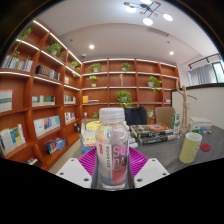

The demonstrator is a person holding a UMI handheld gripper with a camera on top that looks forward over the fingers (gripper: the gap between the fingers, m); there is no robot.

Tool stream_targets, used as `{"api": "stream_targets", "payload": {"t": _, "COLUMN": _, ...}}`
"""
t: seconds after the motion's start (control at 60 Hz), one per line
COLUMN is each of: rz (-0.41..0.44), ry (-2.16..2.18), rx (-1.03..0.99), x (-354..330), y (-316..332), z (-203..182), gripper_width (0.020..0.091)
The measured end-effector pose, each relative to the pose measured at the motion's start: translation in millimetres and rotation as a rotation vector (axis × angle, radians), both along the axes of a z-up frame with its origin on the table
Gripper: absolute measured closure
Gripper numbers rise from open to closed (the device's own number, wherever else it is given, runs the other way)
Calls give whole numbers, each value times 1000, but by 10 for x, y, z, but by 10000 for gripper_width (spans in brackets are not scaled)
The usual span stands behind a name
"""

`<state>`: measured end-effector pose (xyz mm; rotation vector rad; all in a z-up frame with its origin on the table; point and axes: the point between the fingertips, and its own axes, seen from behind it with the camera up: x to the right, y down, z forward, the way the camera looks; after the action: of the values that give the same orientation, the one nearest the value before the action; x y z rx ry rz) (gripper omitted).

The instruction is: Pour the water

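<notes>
Item 1, my gripper (pixel 112 170): its 2 fingers show at the bottom of my view, pink pads (pixel 88 160) on the inner faces; both pads press against the sides of the bottle, so the claw is clamped on it; item 2, bottle (pixel 112 148): clear plastic, white cap on top, pink and white label round the middle, upright between the fingers and lifted close to my lens; item 3, cup (pixel 190 147): pale yellow, ribbed, standing on the grey table (pixel 205 160) ahead of the fingers and off to the right, well apart from the bottle; item 4, shelves (pixel 40 95): red-brown, lit, running along the left wall and the far wall, holding books and several potted plants (pixel 124 98); item 5, ceiling lights (pixel 148 20) overhead
</notes>
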<state>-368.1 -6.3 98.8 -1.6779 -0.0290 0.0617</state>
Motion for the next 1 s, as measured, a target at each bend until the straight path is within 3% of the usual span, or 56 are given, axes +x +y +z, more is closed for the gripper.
{"api": "stream_targets", "payload": {"t": 0.15, "rz": 17, "ry": -35, "rx": -10, "x": 112, "y": -71, "z": 9, "gripper_width": 782}}
{"api": "stream_targets", "payload": {"t": 0.25, "rz": 22, "ry": -15, "rx": -21, "x": 33, "y": -18, "z": -11, "gripper_width": 785}}
{"api": "stream_targets", "payload": {"t": 0.417, "rz": -2, "ry": 194, "rx": -56, "x": 542, "y": 45, "z": 26, "gripper_width": 784}}
{"api": "stream_targets", "payload": {"t": 0.767, "rz": -75, "ry": 1157, "rx": -8, "x": 1585, "y": 367, "z": 442, "gripper_width": 783}}
{"api": "stream_targets", "payload": {"t": 1.0, "rz": -61, "ry": 1707, "rx": 35, "x": 1932, "y": 458, "z": 704, "gripper_width": 785}}
